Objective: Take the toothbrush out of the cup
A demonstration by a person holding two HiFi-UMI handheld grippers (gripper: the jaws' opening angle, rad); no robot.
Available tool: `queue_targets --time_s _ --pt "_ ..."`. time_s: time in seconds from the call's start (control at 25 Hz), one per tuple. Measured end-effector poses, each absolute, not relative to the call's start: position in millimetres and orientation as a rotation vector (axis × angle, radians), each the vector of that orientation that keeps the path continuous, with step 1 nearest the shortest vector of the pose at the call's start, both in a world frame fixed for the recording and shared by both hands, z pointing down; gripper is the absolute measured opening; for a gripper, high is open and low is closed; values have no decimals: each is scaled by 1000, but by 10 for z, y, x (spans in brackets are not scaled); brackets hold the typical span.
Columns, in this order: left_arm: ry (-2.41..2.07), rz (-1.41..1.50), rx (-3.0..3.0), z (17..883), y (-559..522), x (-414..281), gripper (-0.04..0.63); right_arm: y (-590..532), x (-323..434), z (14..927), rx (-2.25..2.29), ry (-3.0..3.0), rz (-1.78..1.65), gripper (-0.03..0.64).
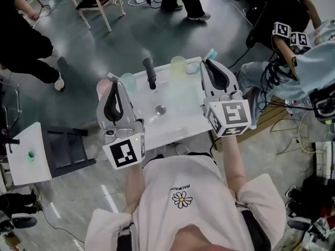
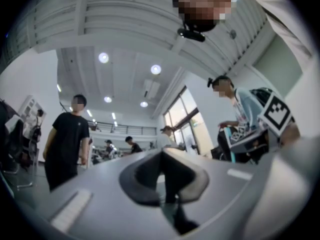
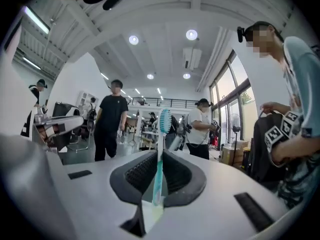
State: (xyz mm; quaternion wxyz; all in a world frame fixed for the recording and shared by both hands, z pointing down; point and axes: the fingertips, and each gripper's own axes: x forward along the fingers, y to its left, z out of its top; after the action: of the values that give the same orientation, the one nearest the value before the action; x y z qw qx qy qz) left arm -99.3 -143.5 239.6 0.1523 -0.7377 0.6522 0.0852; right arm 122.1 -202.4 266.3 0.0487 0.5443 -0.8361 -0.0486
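The left claw is nearest, at the left side of the white surface. Its jaws are pressed together with nothing in them. The right claw is a bit farther out and squeezes the toothbrush by its handle. The toothbrush stands up between the jaws, with the brush end on top and its short tail just under them. It is in no cup, so I think the job is nearly done. Just beside that claw sit a clear cup and a yellow cup. A pale blue cup and a pink cup sit by the left claw. I see nothing standing in any cup.
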Motion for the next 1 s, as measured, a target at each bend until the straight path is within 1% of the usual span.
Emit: queue_targets --time_s 0.2,0.68,1.0 --pt "1840 240 -2137 2506 -1528 -904 8 -2162 1444 3238 1598 -2403 -31 34" --pt "1864 133 -2192 2783 -1462 -804 8 -2254 2026 5032 1408 -2029 318 34" --pt "1887 77 -2214 2925 -1410 -789 8 -2361 2186 5717 1340 -1898 475 34"
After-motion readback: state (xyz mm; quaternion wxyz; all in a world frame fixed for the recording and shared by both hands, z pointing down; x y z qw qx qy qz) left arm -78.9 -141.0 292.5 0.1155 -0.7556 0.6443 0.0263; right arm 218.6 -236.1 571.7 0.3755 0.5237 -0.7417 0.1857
